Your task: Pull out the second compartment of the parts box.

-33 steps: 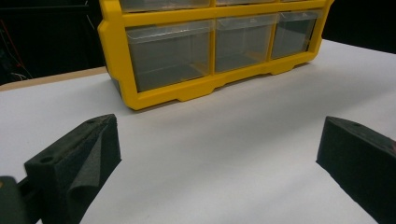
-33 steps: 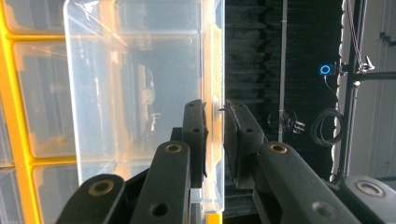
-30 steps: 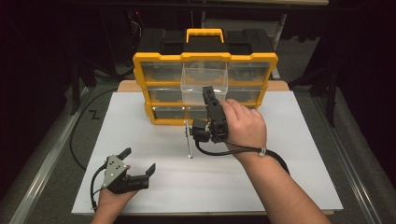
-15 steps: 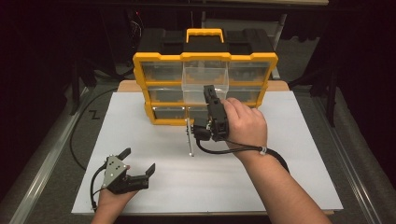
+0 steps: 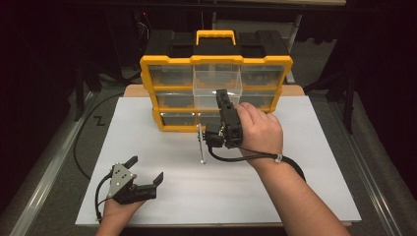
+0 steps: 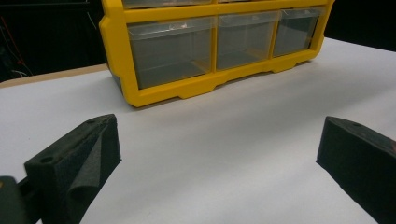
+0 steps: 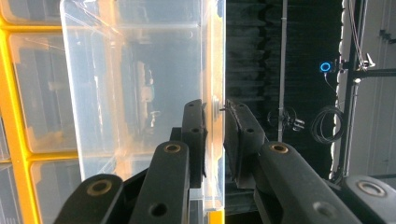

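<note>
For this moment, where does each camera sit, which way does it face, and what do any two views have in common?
High view: above the person's side, looking forward and down on the white table; both forearms, left gripper and right gripper show.
Left gripper view: low over the table, facing the yellow drawer cabinet between open jaws.
Right gripper view: rolled sideways, jaws shut on the front wall of the clear drawer.
Shared: the high view and left gripper view both show the cabinet's bottom drawer row.

A metal rod (image 5: 200, 143), perhaps upright, stands on the white table (image 5: 319, 162).
</note>
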`<state>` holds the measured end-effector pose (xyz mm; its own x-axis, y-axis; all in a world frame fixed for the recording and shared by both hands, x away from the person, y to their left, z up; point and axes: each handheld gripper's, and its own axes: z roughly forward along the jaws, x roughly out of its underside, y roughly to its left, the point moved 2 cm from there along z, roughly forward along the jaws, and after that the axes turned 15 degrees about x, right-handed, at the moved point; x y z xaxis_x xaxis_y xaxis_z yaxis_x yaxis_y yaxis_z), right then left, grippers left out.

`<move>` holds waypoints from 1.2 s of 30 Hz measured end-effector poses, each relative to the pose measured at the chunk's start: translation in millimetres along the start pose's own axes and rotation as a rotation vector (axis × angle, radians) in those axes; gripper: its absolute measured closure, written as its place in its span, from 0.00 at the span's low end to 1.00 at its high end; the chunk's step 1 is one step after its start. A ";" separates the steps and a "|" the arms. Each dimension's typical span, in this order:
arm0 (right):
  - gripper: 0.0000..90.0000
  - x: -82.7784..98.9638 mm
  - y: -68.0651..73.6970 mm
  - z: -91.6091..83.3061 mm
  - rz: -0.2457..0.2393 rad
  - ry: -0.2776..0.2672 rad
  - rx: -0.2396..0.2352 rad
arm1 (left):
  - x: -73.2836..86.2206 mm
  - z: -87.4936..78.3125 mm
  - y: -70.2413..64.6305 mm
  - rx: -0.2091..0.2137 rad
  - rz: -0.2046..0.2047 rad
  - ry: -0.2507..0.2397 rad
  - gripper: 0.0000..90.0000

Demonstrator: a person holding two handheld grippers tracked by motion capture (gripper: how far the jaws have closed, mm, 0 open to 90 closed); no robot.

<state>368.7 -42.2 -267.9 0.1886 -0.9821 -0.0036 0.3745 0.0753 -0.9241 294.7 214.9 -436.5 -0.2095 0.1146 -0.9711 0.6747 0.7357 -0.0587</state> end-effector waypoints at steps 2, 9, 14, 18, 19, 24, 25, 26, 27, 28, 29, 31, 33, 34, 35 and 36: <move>0.87 0.0 -0.5 -0.2 0.008 0.006 -0.005 | -0.1 0.0 -0.2 0.001 0.001 0.001 0.00; 0.71 0.8 -1.6 -11.0 0.002 -0.006 -0.036 | 1.6 0.9 -0.1 -0.002 0.001 0.017 0.00; 0.65 8.6 -3.8 -21.5 0.008 -0.017 -0.059 | 2.3 2.0 1.5 -0.008 -0.010 0.019 0.01; 0.60 16.1 1.2 -28.5 0.001 -0.023 -0.083 | 2.4 3.8 1.6 -0.012 -0.003 0.027 0.01; 0.59 18.3 4.5 -31.2 0.004 -0.021 -0.088 | 2.4 4.1 1.5 -0.013 -0.003 0.027 0.01; 0.57 26.1 18.3 -40.5 0.017 -0.025 -0.115 | 3.4 6.1 2.6 -0.016 -0.007 0.037 0.01; 0.56 29.6 26.5 -43.9 0.011 -0.020 -0.131 | 3.4 6.0 2.8 -0.016 -0.006 0.038 0.01; 0.55 31.4 30.9 -45.4 0.011 -0.017 -0.139 | 3.4 5.8 3.0 -0.018 -0.006 0.037 0.01; 0.55 31.4 30.9 -45.4 0.011 -0.017 -0.139 | 3.3 5.6 3.2 -0.019 -0.008 0.034 0.01; 0.55 33.7 36.2 -47.4 0.009 -0.016 -0.146 | 3.2 5.5 3.3 -0.019 -0.007 0.034 0.01; 0.54 35.1 39.7 -48.8 0.014 -0.015 -0.151 | 3.2 5.3 3.3 -0.020 -0.007 0.033 0.01; 0.50 42.8 58.4 -57.4 0.027 -0.010 -0.185 | 3.4 5.2 3.4 -0.019 -0.007 0.034 0.01; 0.47 49.9 72.9 -65.0 0.024 0.008 -0.216 | 3.6 5.2 3.7 -0.020 -0.009 0.034 0.01; 0.47 49.9 72.9 -65.0 0.024 0.008 -0.216 | 3.6 5.2 3.7 -0.020 -0.009 0.034 0.01; 0.44 59.5 88.8 -74.9 0.018 0.014 -0.243 | 3.8 5.1 3.8 -0.020 -0.010 0.033 0.01; 0.43 61.9 92.5 -76.9 0.019 0.010 -0.248 | 3.9 5.0 3.9 -0.020 -0.010 0.033 0.01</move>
<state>345.1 -109.4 -383.1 0.1841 -0.9826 -0.0246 0.1366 0.0503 -0.9893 300.1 214.9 -441.7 -0.2402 0.1289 -0.9621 0.6583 0.7500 -0.0639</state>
